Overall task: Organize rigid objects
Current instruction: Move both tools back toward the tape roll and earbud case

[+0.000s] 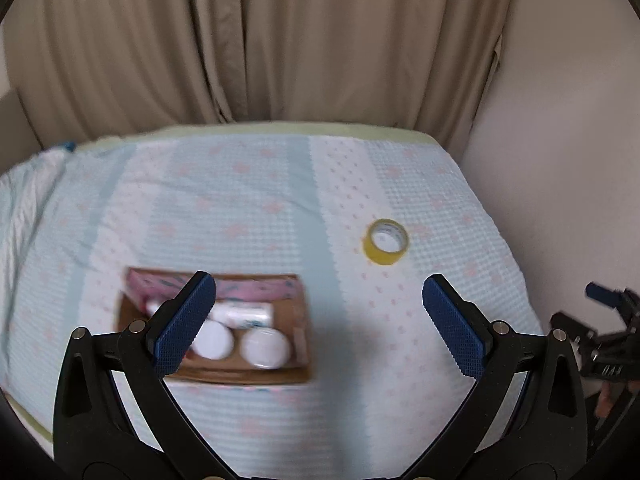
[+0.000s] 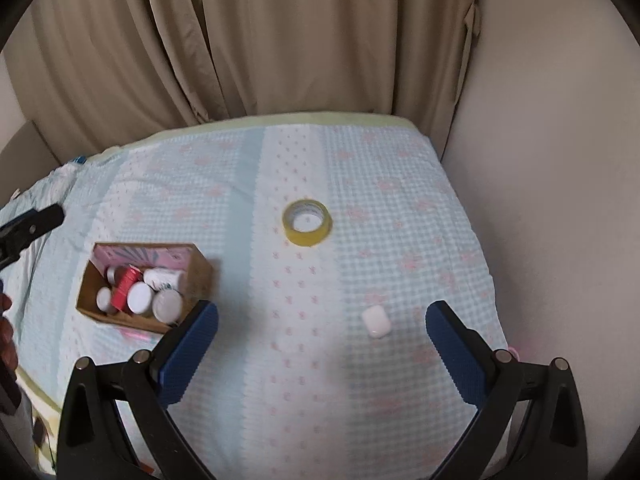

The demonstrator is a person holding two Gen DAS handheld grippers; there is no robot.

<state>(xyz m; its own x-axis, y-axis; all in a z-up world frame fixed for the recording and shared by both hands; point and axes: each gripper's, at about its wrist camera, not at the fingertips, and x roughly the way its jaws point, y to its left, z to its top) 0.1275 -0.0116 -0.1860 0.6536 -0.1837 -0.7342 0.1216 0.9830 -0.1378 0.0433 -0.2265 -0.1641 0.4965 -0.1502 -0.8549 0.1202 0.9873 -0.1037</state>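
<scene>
boxes [image 2: 141,312]: 1 | tape rolls [image 2: 307,223]: 1 | white cases [image 2: 375,321]: 1

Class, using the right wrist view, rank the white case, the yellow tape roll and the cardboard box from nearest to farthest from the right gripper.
From the right gripper, jaws open:
1. White case, just ahead, slightly right.
2. Cardboard box, ahead-left.
3. Yellow tape roll, farthest, ahead near centre.

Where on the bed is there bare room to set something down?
Free: the cover behind the tape roll, and the strip between the cardboard box and the small white case. Crowded: inside the box, packed with jars.
</scene>
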